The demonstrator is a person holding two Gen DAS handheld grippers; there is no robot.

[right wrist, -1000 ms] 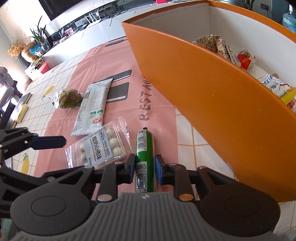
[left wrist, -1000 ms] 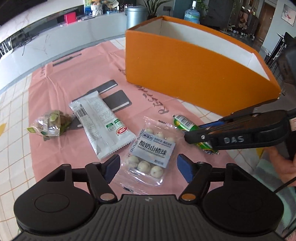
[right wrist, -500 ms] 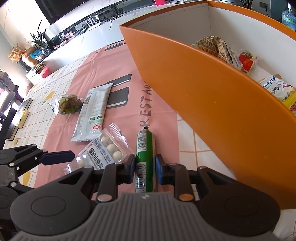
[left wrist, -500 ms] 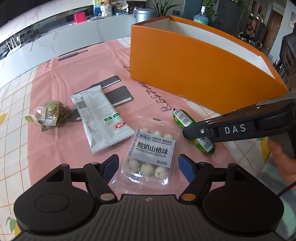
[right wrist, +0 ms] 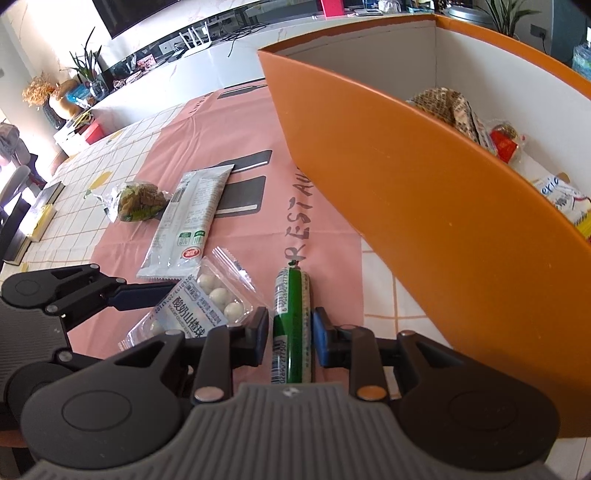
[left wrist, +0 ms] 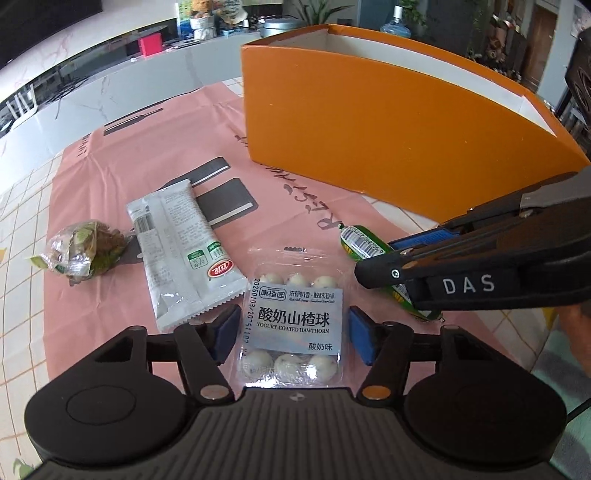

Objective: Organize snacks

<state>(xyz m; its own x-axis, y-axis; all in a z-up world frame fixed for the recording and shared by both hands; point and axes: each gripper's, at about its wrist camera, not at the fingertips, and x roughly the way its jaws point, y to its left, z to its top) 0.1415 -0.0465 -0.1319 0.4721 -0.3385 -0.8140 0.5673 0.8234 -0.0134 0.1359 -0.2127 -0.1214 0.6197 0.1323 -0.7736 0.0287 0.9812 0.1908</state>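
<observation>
Home living room, television, houseplants

We see a clear plastic pack of white yogurt-coated hawthorn balls lying flat beside a green foil-wrapped sausage stick.

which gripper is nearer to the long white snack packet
Left. The left gripper straddles the hawthorn ball pack, one finger right beside the white packet. The right gripper, shut on the green sausage, sits beyond that pack.
</observation>
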